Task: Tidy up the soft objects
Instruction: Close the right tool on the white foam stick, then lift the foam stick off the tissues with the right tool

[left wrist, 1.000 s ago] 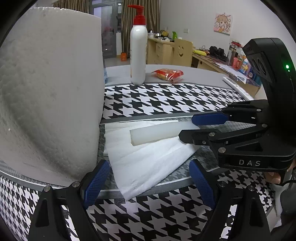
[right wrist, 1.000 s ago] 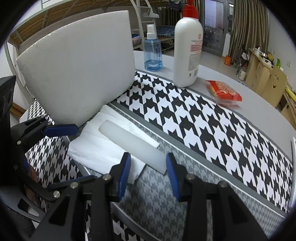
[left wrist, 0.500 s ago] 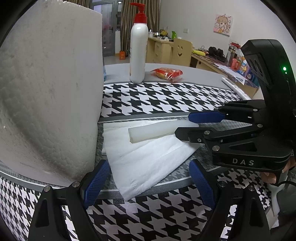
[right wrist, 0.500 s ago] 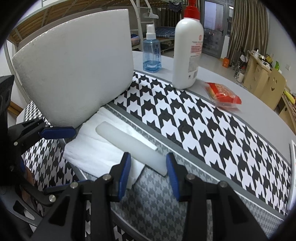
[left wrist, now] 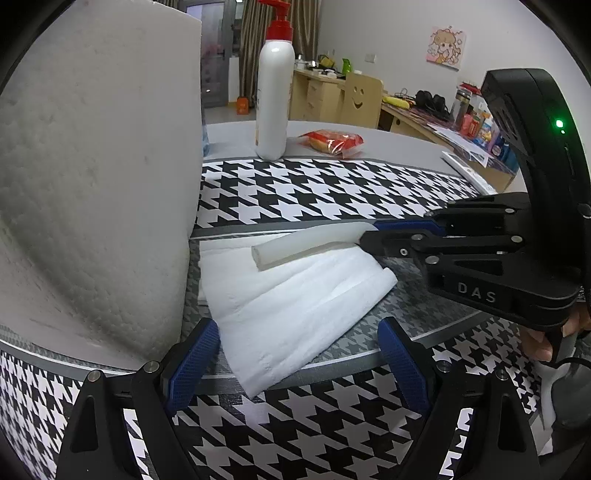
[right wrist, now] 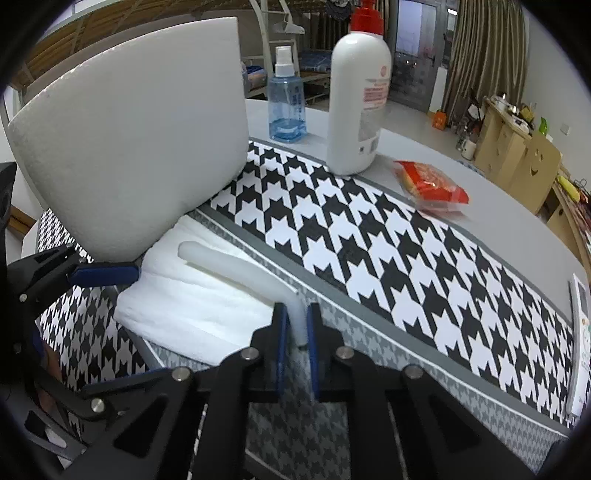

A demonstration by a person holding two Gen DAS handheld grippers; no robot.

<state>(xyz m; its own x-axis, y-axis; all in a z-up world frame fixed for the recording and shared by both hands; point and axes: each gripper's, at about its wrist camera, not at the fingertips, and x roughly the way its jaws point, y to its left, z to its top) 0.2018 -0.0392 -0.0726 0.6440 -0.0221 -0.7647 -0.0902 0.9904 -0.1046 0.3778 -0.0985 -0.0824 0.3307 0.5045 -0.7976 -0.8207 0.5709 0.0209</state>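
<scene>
On the desk (right wrist: 491,236) a foam rod (right wrist: 229,267) lies across a folded tissue (right wrist: 192,306), beside the paper roll (right wrist: 136,129). Behind stand two bottles (right wrist: 358,92), a snack pack (right wrist: 430,186) to their right.

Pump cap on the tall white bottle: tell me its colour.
Red. The pump cap on the tall white plastic bottle shows best in the left wrist view.

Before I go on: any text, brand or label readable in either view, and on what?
"DAS": on the black body of the right tongs, seen from the left wrist.
White pump bottle: red and grey label print, too small to read.
Blue spray bottle: label blurred.
Red snack packet: print unreadable.
</scene>
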